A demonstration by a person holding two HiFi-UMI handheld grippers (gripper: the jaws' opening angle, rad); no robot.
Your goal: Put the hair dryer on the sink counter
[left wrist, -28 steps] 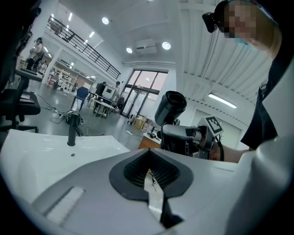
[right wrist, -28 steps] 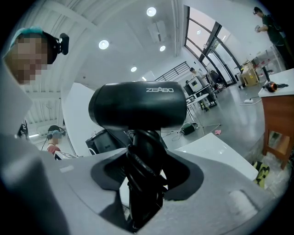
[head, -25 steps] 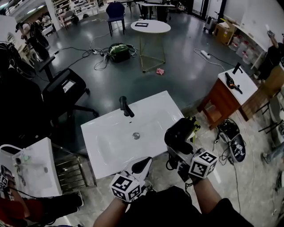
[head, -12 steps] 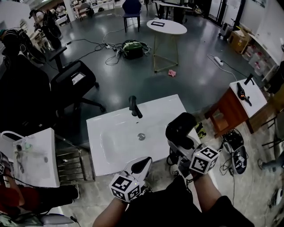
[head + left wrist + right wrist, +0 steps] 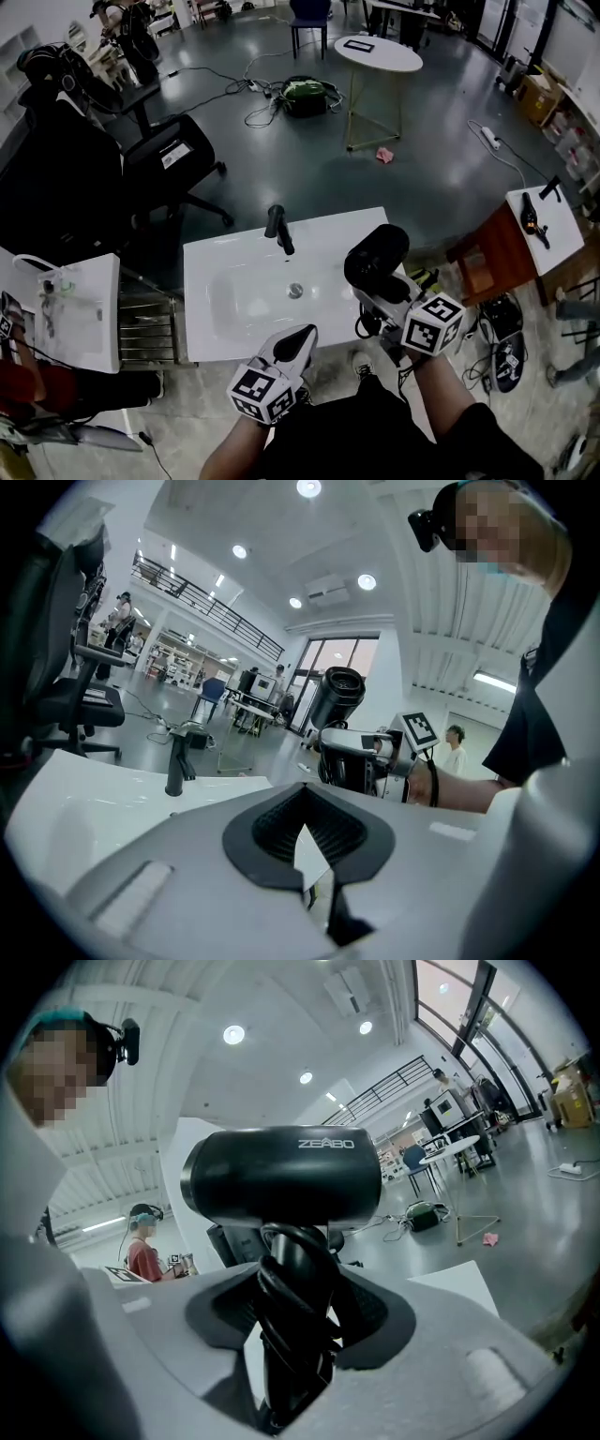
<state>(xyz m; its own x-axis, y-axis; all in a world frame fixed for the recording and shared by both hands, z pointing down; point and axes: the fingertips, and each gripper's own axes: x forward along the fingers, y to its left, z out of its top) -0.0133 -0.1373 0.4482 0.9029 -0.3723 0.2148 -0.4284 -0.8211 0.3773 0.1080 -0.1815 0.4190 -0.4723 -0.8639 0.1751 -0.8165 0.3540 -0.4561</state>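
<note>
Only readable print: "ZEABO", in pale letters on the barrel of the black hair dryer [image 5: 281, 1180], seen in the right gripper view. No other text is legible. The marker cubes carry black-and-white square patterns, no words: 1 cube [image 5: 433, 323] on the right gripper, 1 cube [image 5: 262, 394] on the left, so 2 in all.

Count: 2 grippers, 1 hair dryer in hand, 1 sink counter [image 5: 225, 272] w/ 1 black faucet [image 5: 277, 228] and 1 drain [image 5: 295, 291].

The right gripper [image 5: 382, 298] has its jaws spread wide and clamped on the dryer's handle, which has the black cord wound round it. The barrel stands up above the jaws. In the head view the dryer [image 5: 375, 258] sits over the right end of the counter, held up, not lying on it.

The left gripper [image 5: 298, 347] is at the counter's front edge, approx. mid-way along. Its jaws are together w/ nothing between them; the left gripper view shows only the white counter past the pads.

Around: 1 black office chair [image 5: 173, 164] to the left, 1 round white table [image 5: 380, 53] and 1 blue chair [image 5: 309, 14] farther back. A small white-topped wooden stand [image 5: 548, 220] is at right w/ a dark item on it, too small to tell.
</note>
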